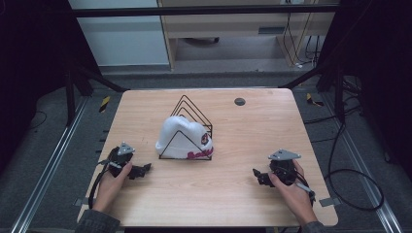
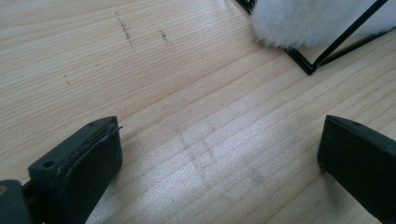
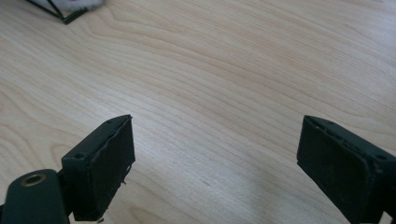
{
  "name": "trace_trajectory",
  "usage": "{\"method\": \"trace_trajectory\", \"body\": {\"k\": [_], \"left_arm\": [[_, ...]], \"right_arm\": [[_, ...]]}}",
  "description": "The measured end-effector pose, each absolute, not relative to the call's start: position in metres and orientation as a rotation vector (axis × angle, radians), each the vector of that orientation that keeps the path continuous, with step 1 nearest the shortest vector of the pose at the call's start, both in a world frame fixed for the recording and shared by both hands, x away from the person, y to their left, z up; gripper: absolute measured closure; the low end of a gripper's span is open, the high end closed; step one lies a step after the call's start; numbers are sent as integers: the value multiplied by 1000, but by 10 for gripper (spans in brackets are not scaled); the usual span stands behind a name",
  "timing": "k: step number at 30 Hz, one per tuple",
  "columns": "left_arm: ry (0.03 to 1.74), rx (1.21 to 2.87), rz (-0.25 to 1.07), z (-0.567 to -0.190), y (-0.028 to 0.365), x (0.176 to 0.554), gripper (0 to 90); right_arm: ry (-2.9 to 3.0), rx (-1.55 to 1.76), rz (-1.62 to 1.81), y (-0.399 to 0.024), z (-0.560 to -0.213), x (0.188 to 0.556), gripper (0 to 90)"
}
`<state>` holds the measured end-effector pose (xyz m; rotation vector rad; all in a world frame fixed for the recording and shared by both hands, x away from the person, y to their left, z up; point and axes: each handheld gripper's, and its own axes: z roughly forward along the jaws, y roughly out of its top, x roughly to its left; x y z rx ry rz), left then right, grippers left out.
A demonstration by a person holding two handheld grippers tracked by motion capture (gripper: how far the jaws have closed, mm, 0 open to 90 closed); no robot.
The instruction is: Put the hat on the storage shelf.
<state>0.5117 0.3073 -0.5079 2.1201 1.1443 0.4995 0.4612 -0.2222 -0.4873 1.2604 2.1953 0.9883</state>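
A white fluffy hat (image 1: pixel 183 137) with pink lettering sits in a black wire rack (image 1: pixel 190 112) at the middle of the wooden table (image 1: pixel 252 126). My left gripper (image 1: pixel 144 169) rests on the table to the hat's front left, open, with only bare wood between its jaws. In the left gripper view the hat's white edge (image 2: pixel 299 23) and the rack's wire corner (image 2: pixel 310 67) lie ahead at the upper right. My right gripper (image 1: pixel 257 175) rests at the front right, open and holding nothing. The rack's corner (image 3: pixel 63 16) shows at the top left of the right gripper view.
A small dark round disc (image 1: pixel 239 101) lies near the table's far edge. Cables (image 1: pixel 350 179) trail on the floor to the right of the table. Black frame bars stand at both far corners.
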Motion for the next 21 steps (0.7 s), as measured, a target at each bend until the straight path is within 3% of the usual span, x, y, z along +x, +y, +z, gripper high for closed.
{"method": "trace_trajectory", "body": {"k": [21], "left_arm": [[1144, 2121, 499, -508, 307, 512, 0]], "right_arm": [[2117, 1372, 935, -220, -505, 481, 115]]}}
